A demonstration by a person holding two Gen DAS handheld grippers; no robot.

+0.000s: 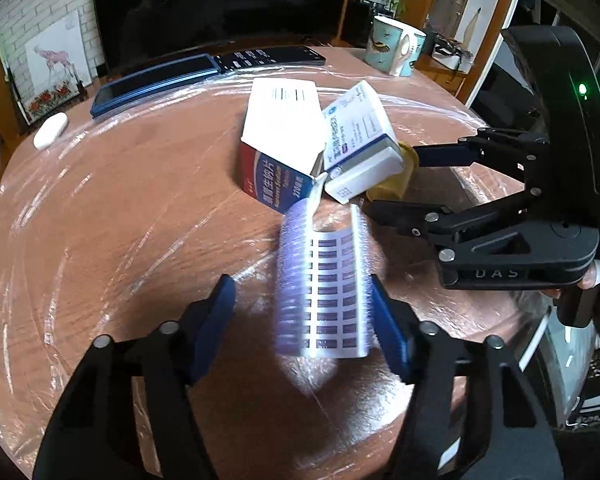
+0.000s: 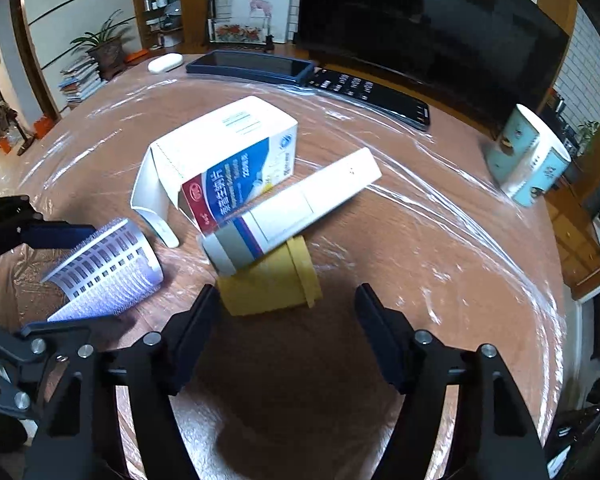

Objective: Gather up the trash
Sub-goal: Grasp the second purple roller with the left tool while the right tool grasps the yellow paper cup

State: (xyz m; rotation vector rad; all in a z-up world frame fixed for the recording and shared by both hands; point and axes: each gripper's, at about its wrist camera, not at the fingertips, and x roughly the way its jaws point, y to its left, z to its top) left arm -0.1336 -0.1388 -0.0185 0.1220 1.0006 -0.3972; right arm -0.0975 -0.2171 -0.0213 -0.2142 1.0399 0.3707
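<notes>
A purple-and-white hair roller lies on the plastic-covered table between the fingers of my open left gripper; it touches the right finger. It also shows in the right wrist view. An open red-white-blue medicine box and a slimmer white box lean together beyond it, over a yellow cap-like piece. My right gripper is open, just short of the yellow piece; it also shows in the left wrist view.
At the table's far edge lie a blue tablet, a dark phone and a white case. A teal-and-white mug stands at the right. A large TV is behind.
</notes>
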